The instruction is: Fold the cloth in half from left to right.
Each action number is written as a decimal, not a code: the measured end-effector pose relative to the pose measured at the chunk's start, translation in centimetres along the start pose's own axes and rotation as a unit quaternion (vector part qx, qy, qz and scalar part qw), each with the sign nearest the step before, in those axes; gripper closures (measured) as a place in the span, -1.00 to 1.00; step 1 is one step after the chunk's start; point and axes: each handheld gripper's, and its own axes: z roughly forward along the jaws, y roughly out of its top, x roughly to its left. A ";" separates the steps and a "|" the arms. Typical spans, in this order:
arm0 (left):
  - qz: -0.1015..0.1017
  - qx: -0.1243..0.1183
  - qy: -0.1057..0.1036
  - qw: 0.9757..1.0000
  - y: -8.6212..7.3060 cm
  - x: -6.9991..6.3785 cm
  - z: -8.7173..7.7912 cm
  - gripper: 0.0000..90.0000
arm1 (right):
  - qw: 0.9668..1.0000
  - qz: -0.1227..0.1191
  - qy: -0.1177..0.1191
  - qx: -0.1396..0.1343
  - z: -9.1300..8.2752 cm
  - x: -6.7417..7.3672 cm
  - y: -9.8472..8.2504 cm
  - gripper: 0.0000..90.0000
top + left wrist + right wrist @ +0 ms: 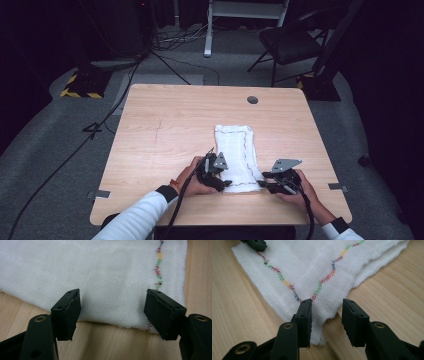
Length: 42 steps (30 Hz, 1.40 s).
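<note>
A white gauze cloth with multicoloured zigzag stitching lies folded lengthwise on the wooden table, right of centre. My left gripper is at the cloth's near left corner. In the left gripper view its jaws stand wide apart over the cloth's near edge, and the left gripper is open with no pad pressing. My right gripper is at the near right corner. In the right gripper view the cloth's corner lies between the jaws of the right gripper, which is open with a gap beside the fabric.
A round cable hole sits near the table's far edge. Beyond the table, a black folding chair and loose cables are on the grey floor. A tip of the other gripper shows at the cloth's far corner in the right gripper view.
</note>
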 end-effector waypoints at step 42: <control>-0.123 -0.031 0.107 0.986 2.3 11.9 0.2 -0.50 | 0.994 0.048 -0.084 -0.046 5.3 -8.6 8.9 0.07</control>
